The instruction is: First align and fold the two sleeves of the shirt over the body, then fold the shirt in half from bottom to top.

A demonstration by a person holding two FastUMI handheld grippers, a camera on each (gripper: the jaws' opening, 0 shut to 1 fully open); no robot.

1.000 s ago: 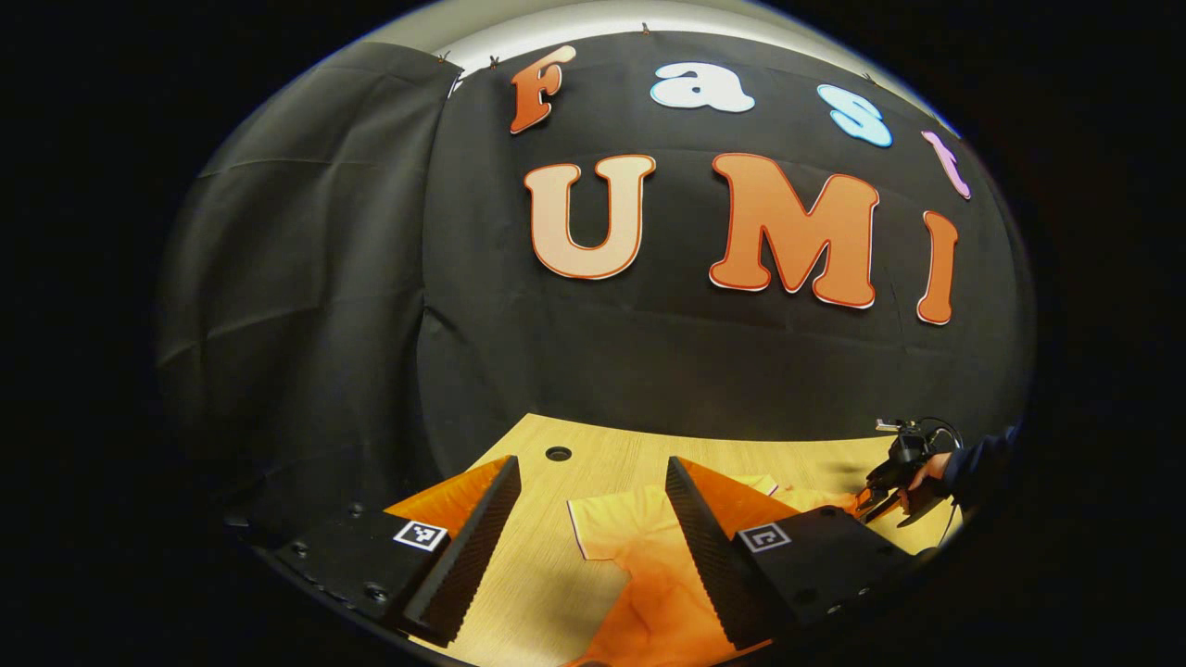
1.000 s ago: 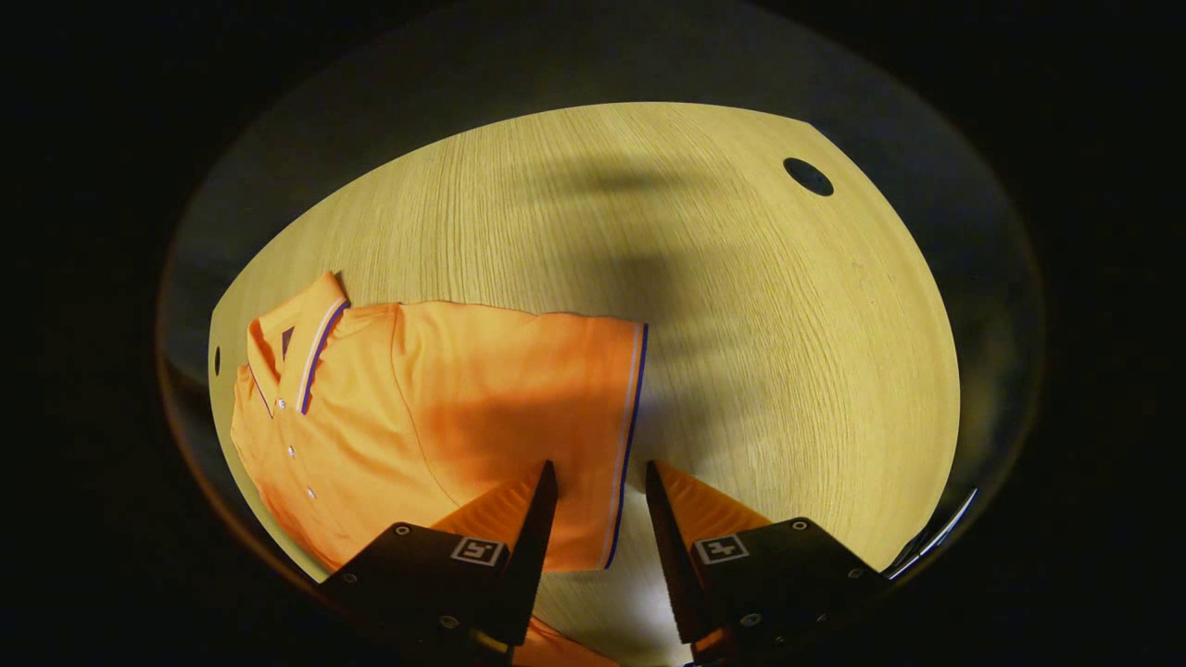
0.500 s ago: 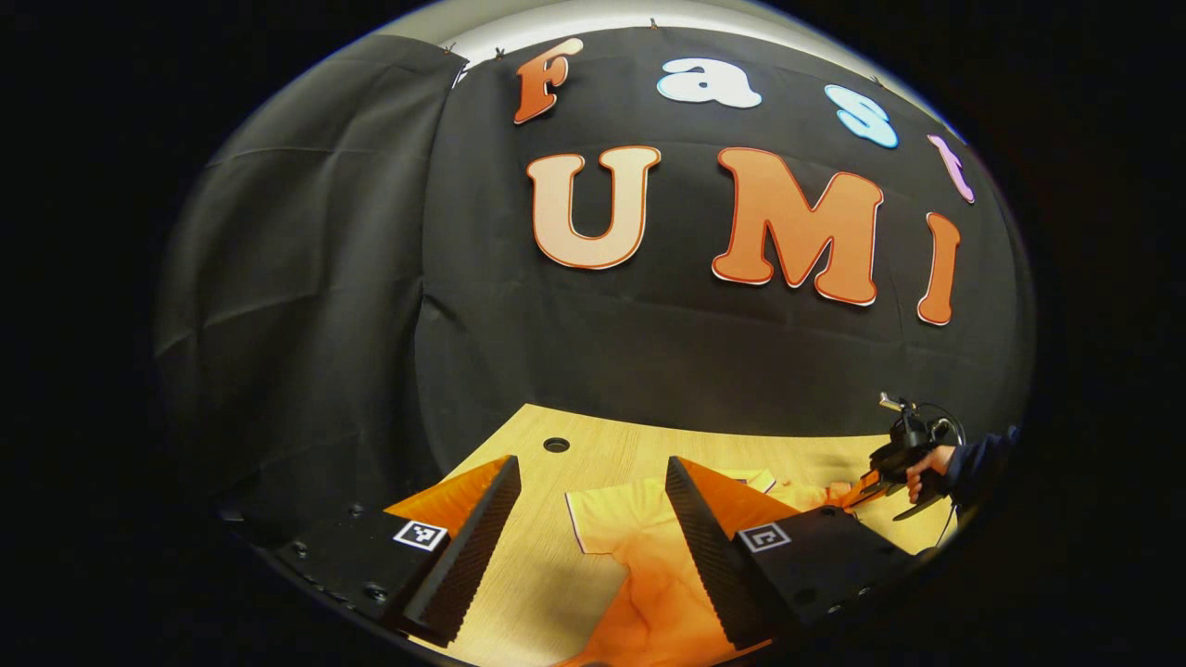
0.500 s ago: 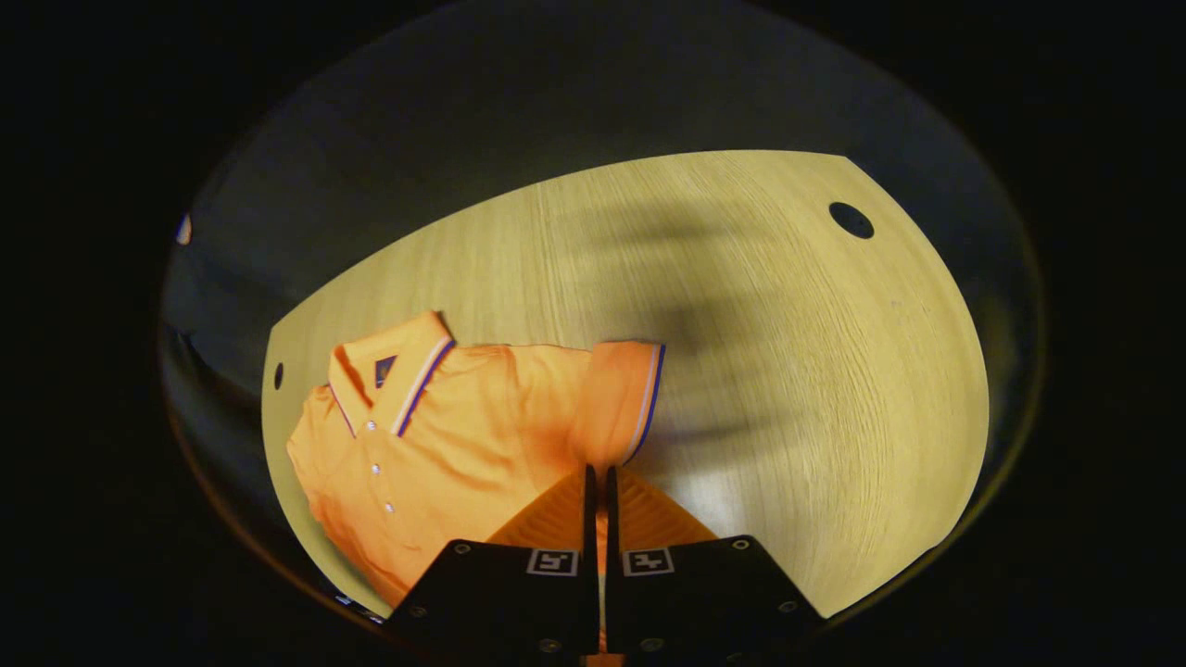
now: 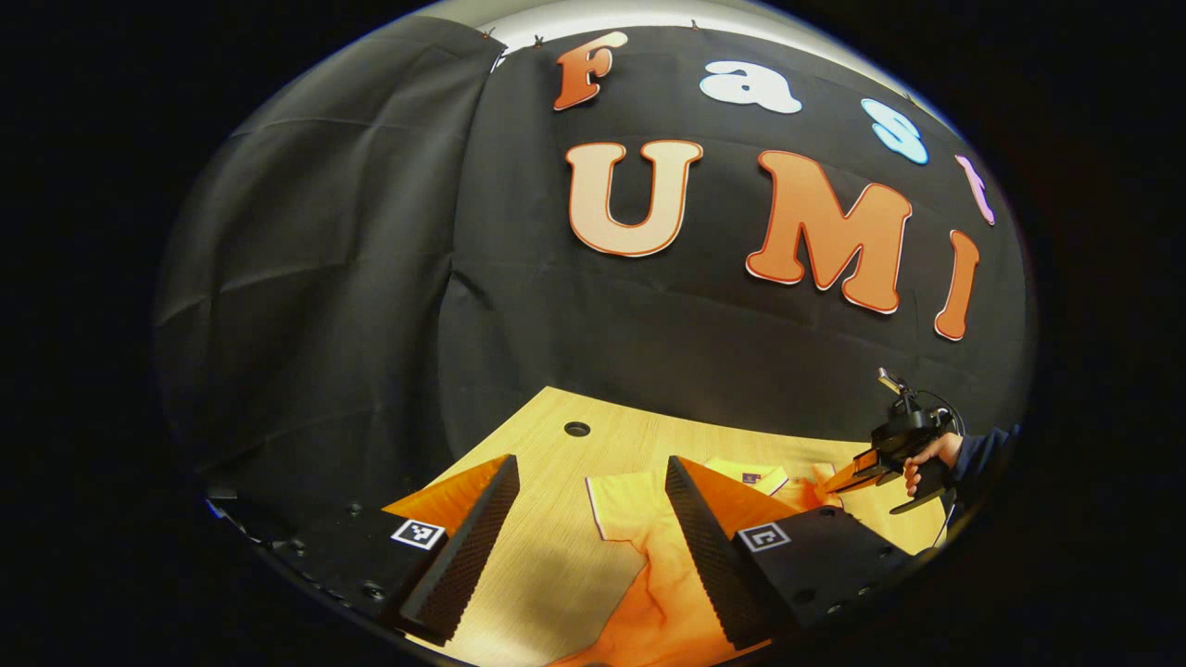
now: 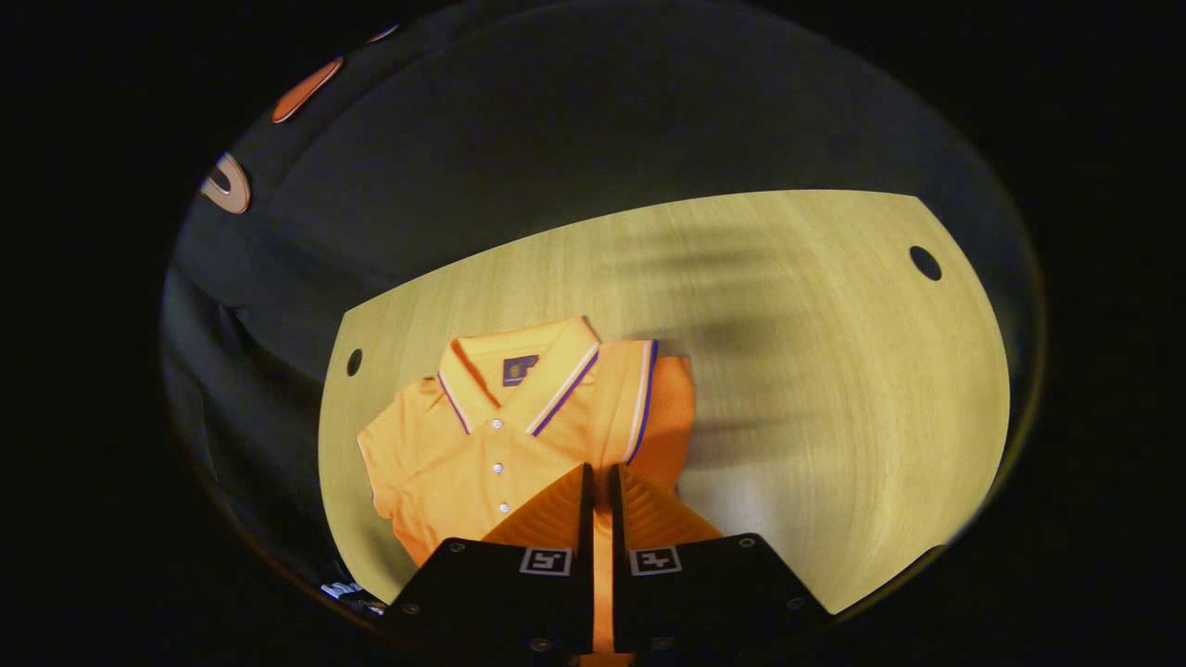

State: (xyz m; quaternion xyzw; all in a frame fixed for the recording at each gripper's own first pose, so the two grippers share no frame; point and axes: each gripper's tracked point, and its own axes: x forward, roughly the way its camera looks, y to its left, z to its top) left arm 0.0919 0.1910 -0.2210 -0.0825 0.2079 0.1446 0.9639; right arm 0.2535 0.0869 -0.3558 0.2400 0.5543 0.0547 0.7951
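Right gripper (image 6: 599, 482), jaws now clamped on orange polo shirt (image 6: 463, 445) sleeve (image 6: 639, 398), has carried it over body on wooden bench (image 6: 834, 371); first sleeve fold underway. Left gripper (image 5: 588, 519) stays wide, idle.

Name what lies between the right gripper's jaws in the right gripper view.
A strip of the orange shirt, its sleeve pulled over the body; the right gripper has its jaws shut on it.

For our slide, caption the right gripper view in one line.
Right tool shut on the orange polo shirt's sleeve, folding it over the body on the wooden table.
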